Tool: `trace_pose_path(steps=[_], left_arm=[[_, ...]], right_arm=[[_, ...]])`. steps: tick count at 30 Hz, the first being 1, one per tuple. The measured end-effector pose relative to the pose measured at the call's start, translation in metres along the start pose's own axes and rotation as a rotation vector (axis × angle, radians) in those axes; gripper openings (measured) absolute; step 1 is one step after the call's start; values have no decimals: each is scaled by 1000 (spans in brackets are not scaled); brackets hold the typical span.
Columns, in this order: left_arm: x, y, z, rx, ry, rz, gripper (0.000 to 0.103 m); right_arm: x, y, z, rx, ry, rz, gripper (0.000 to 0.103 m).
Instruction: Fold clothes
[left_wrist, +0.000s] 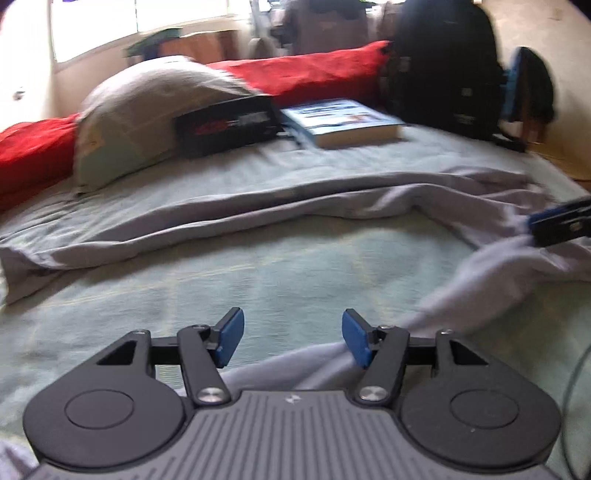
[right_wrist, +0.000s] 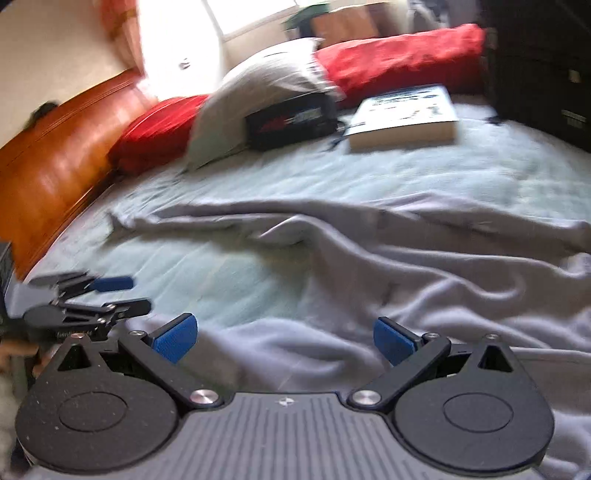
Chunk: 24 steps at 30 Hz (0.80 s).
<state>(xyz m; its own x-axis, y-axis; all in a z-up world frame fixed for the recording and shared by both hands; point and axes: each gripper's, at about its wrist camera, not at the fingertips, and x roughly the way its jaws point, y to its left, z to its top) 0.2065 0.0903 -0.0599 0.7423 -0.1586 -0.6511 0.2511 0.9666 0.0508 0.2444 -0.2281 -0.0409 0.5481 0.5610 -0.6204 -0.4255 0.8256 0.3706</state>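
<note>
My right gripper (right_wrist: 284, 341) hangs spread wide over the rumpled grey garment (right_wrist: 424, 273); my left gripper (right_wrist: 92, 291) shows low at the left, its state unclear.

Book (left_wrist: 343, 122), pillow (left_wrist: 147, 110), backpack (left_wrist: 443, 66)

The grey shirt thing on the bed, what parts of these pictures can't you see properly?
- Crumpled grey cotton garment: right wrist view; its near and right parts run off the frame edges, so its shape is unclear.
- Blue-and-white paperback book: left wrist view; motion blur hides the cover words.
- Black box with red print: right wrist view; lettering blurred.
- Right gripper: left wrist view; cut by the right edge.
</note>
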Motion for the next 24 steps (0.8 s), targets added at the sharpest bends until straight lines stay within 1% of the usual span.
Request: trace_pose_path(steps=[1,3,5,8,10,13,14,16,19,22,24], left_arm=[[-2,0,-1,-3,-7,15,59],[-8,0,-3,1,-24,36,61],[-24,-8,-11,60,-52,45,61],[-45,-29,-29,183,-74,56,63],[-52,-41,-40,239,-57,54,63],[-49,-56,-56,297,-10,64,63],[-47,-59,-59,306,-1,72,63],[-44,-61,-61,305,-1,93,63],[-44,-62,-57,270,-3,96,62],[-50,-69,-55,276,-18,82,63],[-52,-76,-55,277,-17,71,63]], right_arm=[[-6,-2,-1,6,-13,-3,103],[-21,-2,-7,-23,-36,-7,103],[-35,4,-19,-98,-38,-55,103],[-53,13,-39,-200,-33,-123,99],[-63,17,-54,-227,-19,-144,93],[-76,18,-71,-226,-12,-144,85],[-79,18,-75,-225,-11,-143,83],[-81,18,-81,-221,1,-163,74],[-87,17,-88,-231,1,-198,66],[-94,17,-92,-272,-24,-268,62],[-93,13,-94,-301,-29,-316,62]])
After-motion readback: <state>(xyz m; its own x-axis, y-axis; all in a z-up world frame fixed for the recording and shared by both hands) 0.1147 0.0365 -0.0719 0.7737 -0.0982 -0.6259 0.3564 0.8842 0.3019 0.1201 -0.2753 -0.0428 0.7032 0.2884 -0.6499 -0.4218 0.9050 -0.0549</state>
